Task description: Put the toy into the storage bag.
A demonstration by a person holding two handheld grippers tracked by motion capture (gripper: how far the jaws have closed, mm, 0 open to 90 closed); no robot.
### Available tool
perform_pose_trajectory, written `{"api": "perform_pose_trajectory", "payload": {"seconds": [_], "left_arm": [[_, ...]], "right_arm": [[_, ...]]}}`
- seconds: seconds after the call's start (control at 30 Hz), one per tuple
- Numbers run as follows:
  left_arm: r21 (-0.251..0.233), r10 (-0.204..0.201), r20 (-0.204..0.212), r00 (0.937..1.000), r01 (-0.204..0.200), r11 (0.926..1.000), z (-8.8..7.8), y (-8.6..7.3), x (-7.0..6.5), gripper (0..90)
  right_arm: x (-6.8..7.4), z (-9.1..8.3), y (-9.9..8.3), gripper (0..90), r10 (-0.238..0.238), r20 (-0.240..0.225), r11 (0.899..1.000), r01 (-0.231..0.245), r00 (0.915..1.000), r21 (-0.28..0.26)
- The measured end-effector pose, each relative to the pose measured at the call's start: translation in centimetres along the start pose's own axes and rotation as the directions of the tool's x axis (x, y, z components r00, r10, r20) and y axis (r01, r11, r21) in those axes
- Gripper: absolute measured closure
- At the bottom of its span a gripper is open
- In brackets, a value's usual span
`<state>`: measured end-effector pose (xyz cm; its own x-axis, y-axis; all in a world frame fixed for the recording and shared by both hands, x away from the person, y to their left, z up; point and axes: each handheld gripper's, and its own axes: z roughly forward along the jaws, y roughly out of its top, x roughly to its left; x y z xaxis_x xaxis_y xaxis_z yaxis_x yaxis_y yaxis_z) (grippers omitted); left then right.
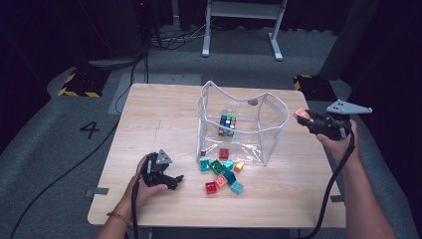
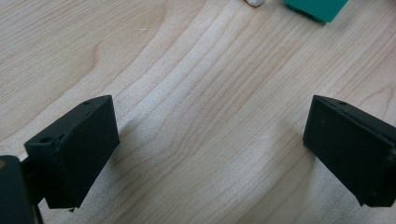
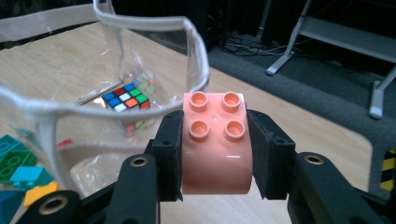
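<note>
A lab: black curtains [image 1: 45, 30], floor cables [image 1: 174, 37], hazard-taped feet [image 1: 79, 84].

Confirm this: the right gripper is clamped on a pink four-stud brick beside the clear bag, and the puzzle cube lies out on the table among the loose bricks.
Wrong on the cube. The puzzle cube lies inside the clear bag, not among the loose bricks; the high view shows it. The rest stands: the right gripper is clamped on the pink brick beside the bag.

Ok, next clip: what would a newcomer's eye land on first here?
Most likely the salmon-pink studded block clamped in the right claw, held up beside the right wall of the clear open-topped bag in the middle of the table. Next, the colourful puzzle cube inside that bag, and the cluster of bright loose blocks just in front of it. The left claw rests open near the table's front left.
</note>
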<state>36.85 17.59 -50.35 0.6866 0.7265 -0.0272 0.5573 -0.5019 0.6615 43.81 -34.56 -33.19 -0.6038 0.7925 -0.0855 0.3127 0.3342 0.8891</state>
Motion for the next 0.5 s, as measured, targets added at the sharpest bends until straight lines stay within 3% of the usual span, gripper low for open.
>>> {"api": "perform_pose_trajectory", "payload": {"seconds": [0.3,0.5], "left_arm": [[-0.002,-0.002,-0.001,1.0000,0.002,1.0000,0.0,0.0,0.0,3.6],[-0.002,-0.003,-0.001,1.0000,0.003,1.0000,0.0,0.0,0.0,3.6]], "right_arm": [[-0.6,0.2,3.0,59.7,-0.021,0.008,1.000,0.021,0.9997,-0.013],[-0.6,0.6,4.5,59.7,-0.033,-0.013,0.999,0.033,0.9994,-0.026]]}}
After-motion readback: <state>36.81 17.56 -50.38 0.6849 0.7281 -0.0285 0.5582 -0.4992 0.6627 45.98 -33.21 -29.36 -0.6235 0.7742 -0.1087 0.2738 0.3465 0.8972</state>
